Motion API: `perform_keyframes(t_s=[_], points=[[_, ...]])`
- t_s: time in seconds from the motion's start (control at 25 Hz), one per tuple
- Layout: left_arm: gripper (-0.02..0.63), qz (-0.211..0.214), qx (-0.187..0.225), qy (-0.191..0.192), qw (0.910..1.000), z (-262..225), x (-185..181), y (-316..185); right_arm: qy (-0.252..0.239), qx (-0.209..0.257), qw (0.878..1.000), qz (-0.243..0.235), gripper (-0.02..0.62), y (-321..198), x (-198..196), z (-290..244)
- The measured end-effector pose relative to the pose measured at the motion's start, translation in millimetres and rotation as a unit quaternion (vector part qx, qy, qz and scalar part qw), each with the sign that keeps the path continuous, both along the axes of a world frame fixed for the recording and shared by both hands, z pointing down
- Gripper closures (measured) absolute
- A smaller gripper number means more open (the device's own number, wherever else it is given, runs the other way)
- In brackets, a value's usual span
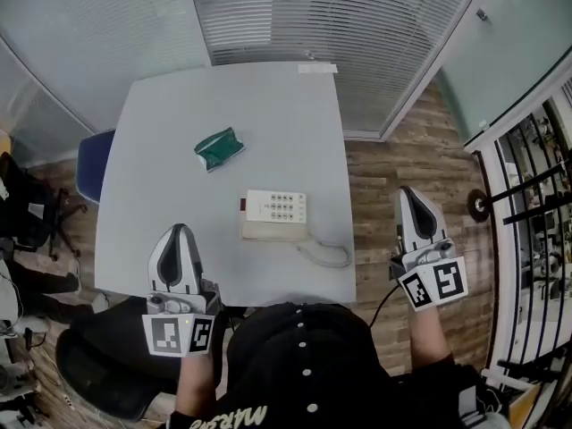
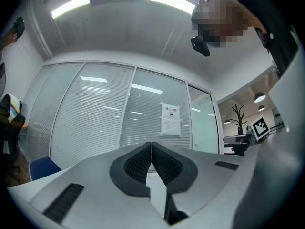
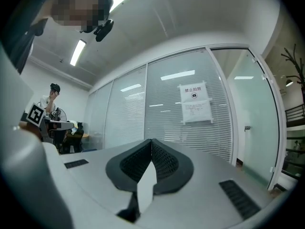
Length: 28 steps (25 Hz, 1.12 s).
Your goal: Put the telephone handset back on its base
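Both tools were shut tight with nothing in them. The left gripper (image 1: 179, 232) hung over the desk's (image 1: 179, 114) near edge, the right gripper (image 1: 411, 195) off its right edge. The handset (image 1: 271, 231) lay on the base (image 1: 277, 206) close to the near edge, its cord (image 1: 327, 256) curling toward the near right corner.

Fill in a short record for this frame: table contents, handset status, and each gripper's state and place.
table: grey table, holding a telephone and a packet
telephone base: white, with keypad, toward the near edge
handset: cream bar along the base's near side; cannot tell if it is seated
cord: curls off to the right
green packet: farther back, left of the base
left gripper: shut, empty, over the table's near left part
right gripper: shut, empty, past the table's right edge, over the wooden floor
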<state>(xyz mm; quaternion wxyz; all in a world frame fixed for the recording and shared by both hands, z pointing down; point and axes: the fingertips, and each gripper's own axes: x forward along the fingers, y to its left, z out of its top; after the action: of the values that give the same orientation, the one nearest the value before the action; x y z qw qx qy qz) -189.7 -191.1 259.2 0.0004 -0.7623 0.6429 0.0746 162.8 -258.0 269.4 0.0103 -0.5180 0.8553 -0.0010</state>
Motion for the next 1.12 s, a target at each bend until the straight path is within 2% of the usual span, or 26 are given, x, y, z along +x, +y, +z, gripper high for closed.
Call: perform_keyframes(t_s=[0.2,0.52,0.8,1.12], points=[[0.589,0.004,0.021,-0.022,0.9995,-14,-2,-5,-0.008,0.011,1.0,0.026,0.565,-1,18,-7],[0.589,-0.001,0.018,-0.019,0.9997,-9,-2,-10,-0.004,0.007,0.999,0.037,0.566,3,32,0],[0.589,-0.003,0.018,-0.019,0.9997,-10,2,-9,0.01,0.02,1.0,0.011,0.566,0,17,-5],[0.589,-0.012,0.018,-0.019,0.9996,-11,3,-3,0.008,0.012,1.0,-0.007,0.566,-4,12,0]])
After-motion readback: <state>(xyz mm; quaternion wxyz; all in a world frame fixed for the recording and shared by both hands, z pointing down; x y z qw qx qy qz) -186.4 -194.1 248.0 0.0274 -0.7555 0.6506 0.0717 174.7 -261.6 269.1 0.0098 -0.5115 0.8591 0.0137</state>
